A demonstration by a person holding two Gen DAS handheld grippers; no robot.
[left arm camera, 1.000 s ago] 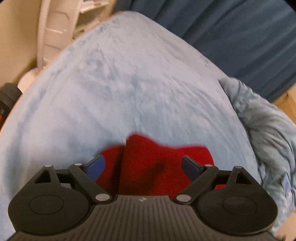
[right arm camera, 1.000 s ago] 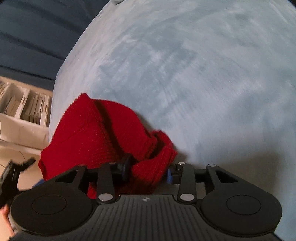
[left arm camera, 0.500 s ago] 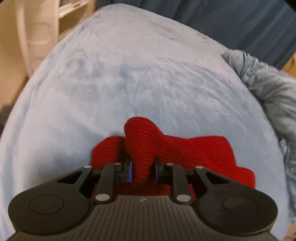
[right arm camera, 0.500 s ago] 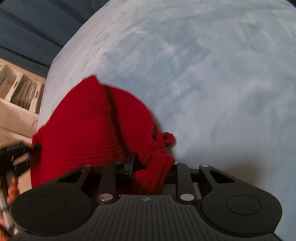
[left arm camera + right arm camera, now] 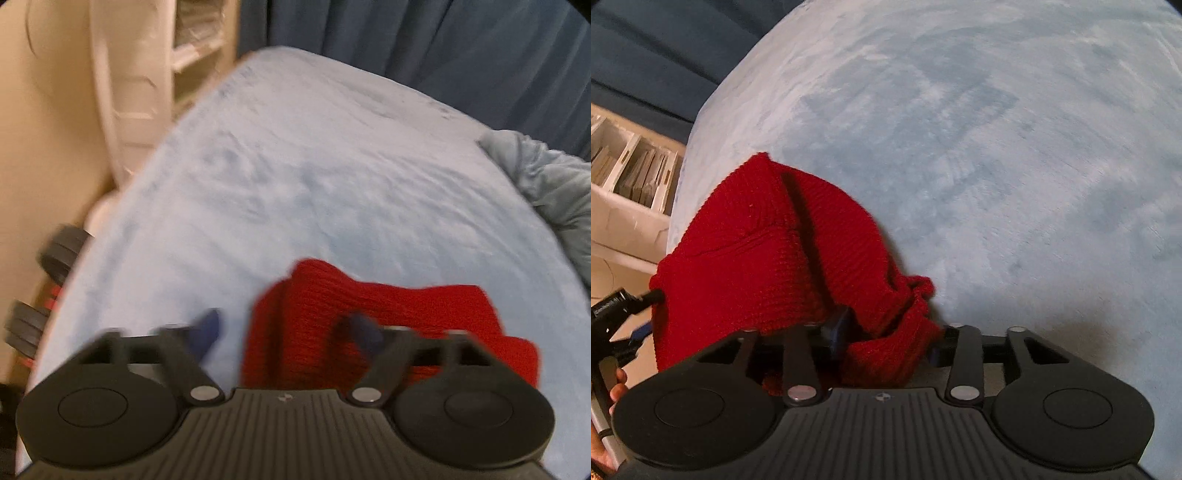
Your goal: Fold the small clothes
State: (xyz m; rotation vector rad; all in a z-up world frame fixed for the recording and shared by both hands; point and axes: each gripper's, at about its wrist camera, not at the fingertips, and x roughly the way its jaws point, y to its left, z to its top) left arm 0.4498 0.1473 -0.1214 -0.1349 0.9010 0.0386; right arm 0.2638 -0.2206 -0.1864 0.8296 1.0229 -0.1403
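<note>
A pale blue blanket (image 5: pixel 332 192) spreads beneath your red knit garment (image 5: pixel 768 251), bunched at its near edge. Your left gripper (image 5: pixel 286 328) has just sprung wide, pads clear; your right gripper (image 5: pixel 886 343), jaws just easing apart, pinches a fold.

— Where do the two views sit?
— Each rides on its gripper, looking steeply down along the fingers, close above the blue blanket (image 5: pixel 332 177).
— Shared?
— The red knit garment (image 5: pixel 768 258) and blanket.
</note>
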